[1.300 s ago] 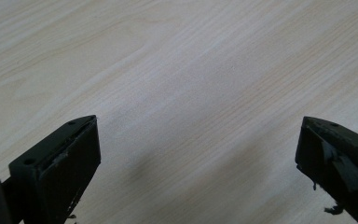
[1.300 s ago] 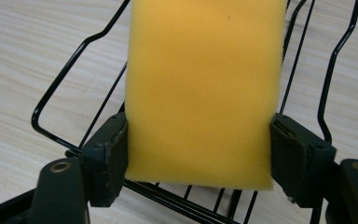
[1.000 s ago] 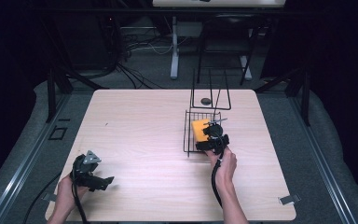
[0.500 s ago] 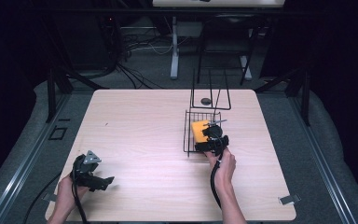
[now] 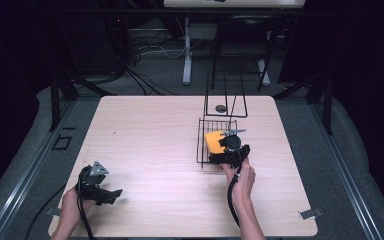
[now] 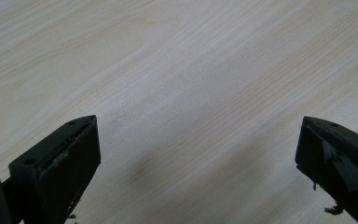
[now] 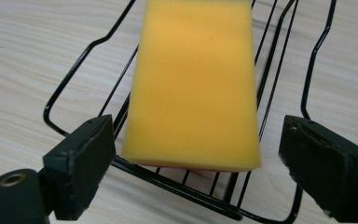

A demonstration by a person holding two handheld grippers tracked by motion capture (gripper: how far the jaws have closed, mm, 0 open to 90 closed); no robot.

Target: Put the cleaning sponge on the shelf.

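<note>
1. Two tools are spread: your left tool point(image 5: 111, 192) rests idle over bare desk point(image 6: 191, 70); your right tool point(image 7: 193, 163) has just been opening, its pads off the sponge point(image 7: 193, 84).
2. The sponge lies flat in the wire basket point(image 5: 201, 142).
3. Risk: pulling back carelessly may snag a jaw on the basket rim and drag it.
4. Beyond, a small dark disc point(image 5: 221, 108) inside the wire stand point(image 5: 207, 95) is hard to identify.

Sponge point(image 7: 193, 84): far end cut off at 12 o'clock in right gripper view; near half hidden under right gripper point(image 5: 228, 151) in high view. Wire basket point(image 7: 88, 51): clipped at 12 and 6 o'clock. Small dark disc point(image 5: 221, 108) beyond basket: too small to identify.
</note>
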